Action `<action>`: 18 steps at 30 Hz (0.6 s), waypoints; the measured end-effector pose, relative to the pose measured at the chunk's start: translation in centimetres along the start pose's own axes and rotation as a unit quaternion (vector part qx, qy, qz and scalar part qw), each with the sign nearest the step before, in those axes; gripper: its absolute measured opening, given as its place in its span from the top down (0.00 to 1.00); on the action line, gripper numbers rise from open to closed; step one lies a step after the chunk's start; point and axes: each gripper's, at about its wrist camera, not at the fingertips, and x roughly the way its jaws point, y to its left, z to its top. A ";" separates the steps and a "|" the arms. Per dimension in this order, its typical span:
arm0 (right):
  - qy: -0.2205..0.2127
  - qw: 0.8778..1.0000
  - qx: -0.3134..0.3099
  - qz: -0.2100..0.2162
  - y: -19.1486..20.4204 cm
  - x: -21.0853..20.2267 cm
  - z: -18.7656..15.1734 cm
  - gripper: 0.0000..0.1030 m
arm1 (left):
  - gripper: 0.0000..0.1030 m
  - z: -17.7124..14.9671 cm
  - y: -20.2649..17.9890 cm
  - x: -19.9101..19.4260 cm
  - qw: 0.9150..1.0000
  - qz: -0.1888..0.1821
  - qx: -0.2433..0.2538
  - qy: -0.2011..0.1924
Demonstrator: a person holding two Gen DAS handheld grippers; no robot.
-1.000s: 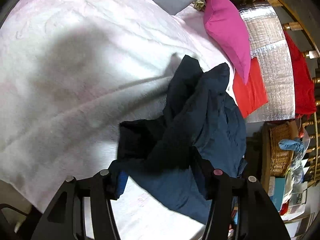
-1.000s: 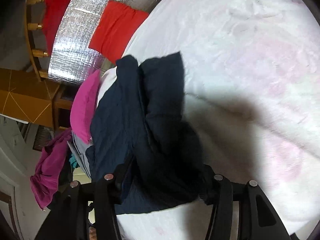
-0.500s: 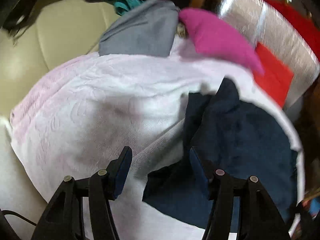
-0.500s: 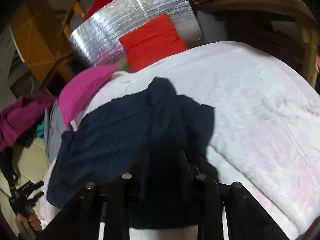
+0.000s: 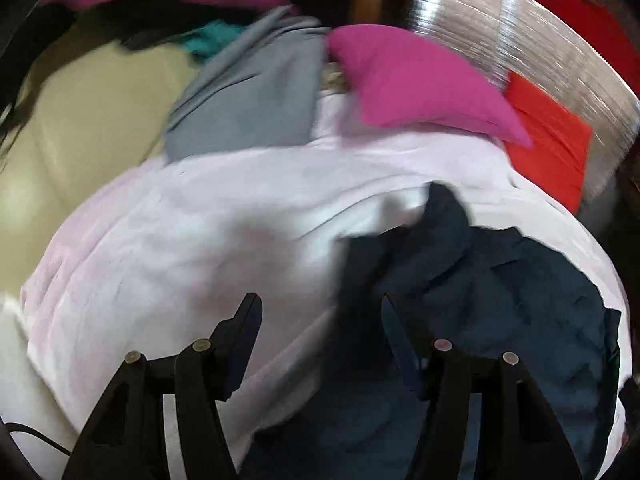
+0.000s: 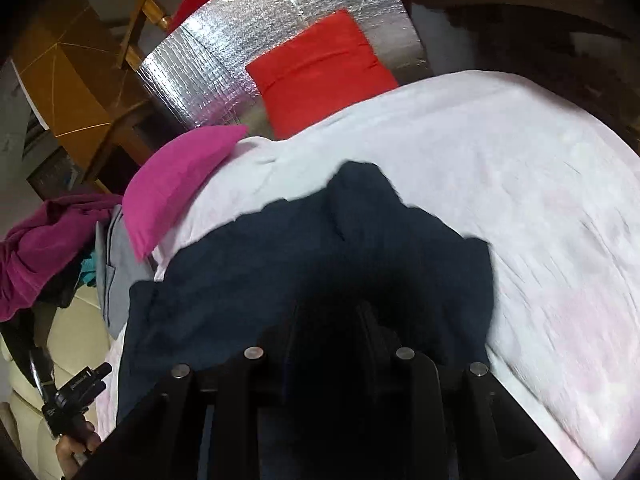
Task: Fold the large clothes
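Note:
A dark navy garment (image 5: 500, 304) lies crumpled on a pale pink blanket (image 5: 180, 248); it also shows in the right wrist view (image 6: 280, 264). My left gripper (image 5: 320, 320) is open and empty, its right finger at the garment's left edge. My right gripper (image 6: 332, 328) is shut on a fold of the navy garment, its fingertips buried in dark cloth. The left gripper also shows at the lower left of the right wrist view (image 6: 76, 396), held in a hand.
A magenta pillow (image 5: 416, 84), a grey garment (image 5: 248, 96) and a red cushion (image 5: 548, 140) lie at the blanket's far side. A silver foil sheet (image 6: 256, 52) lies behind. A magenta cloth pile (image 6: 44, 248) sits left. A cream sofa (image 5: 72, 136) flanks the blanket.
My left gripper has let go of the garment and pulled back to the left. My right gripper has shut on the garment and the cloth has spread out flatter.

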 end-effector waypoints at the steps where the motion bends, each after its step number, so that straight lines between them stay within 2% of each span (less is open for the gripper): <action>1: 0.006 1.000 0.002 -0.001 0.3 0.9 0.3 0.70 | 0.39 0.7 -0.9 0.4 1.000 -0.007 0.007 0.002; 4: 0.008 1.000 0.002 -0.017 0.9 3.9 1.9 0.70 | 0.39 2.9 -3.5 2.8 0.999 -0.036 0.019 0.020; 9: 0.009 0.997 0.063 -0.031 -1.8 7.9 4.3 0.71 | 0.38 3.9 -5.3 7.9 0.997 -0.038 0.018 0.070; 11: 0.012 0.996 0.083 -0.023 -2.9 8.7 4.6 0.71 | 0.32 3.8 -5.3 9.8 0.995 -0.032 0.020 0.087; 15: 0.004 0.995 0.103 -0.001 -4.0 9.0 4.7 0.71 | 0.29 3.7 -4.3 11.1 0.994 -0.054 -0.006 0.099; 18: -0.008 0.994 0.110 0.012 -4.1 8.2 4.6 0.71 | 0.30 3.6 -4.6 10.1 0.995 -0.042 0.005 0.085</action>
